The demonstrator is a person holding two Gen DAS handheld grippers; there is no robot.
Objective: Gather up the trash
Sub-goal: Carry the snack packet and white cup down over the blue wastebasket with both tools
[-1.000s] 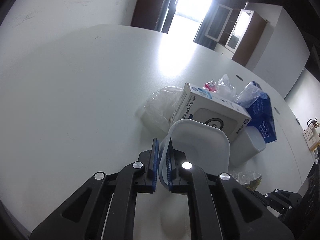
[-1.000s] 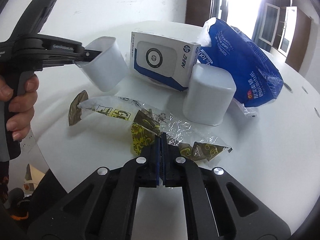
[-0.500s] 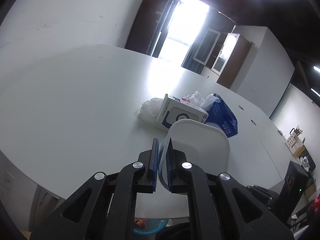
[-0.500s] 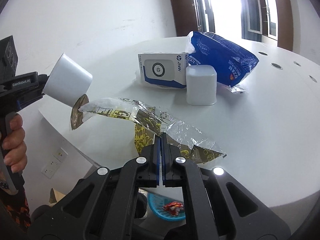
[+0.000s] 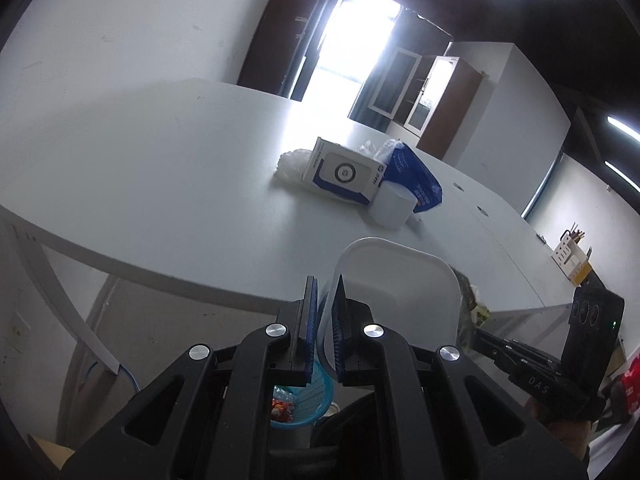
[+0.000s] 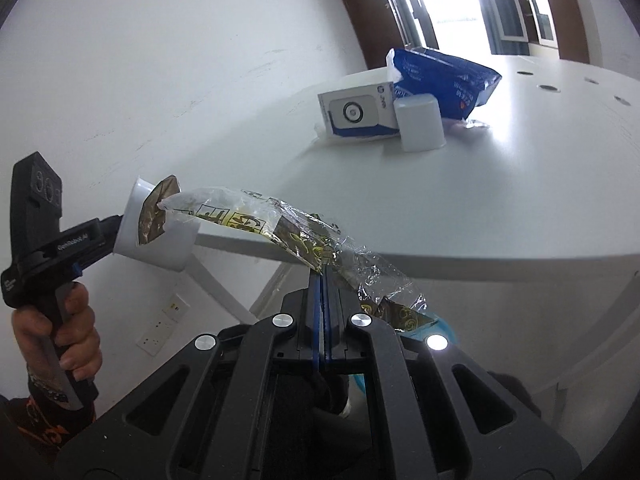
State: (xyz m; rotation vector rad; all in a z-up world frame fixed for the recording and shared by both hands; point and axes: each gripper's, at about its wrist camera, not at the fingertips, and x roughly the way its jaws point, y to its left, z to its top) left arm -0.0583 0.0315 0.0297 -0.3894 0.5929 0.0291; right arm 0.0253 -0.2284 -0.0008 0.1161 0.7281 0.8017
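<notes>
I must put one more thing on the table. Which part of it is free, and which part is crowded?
The table is bare from its near curved edge up to the white box. It is crowded around that box: a blue bag behind it, an upturned white cup in front, crumpled clear plastic beside it.
</notes>
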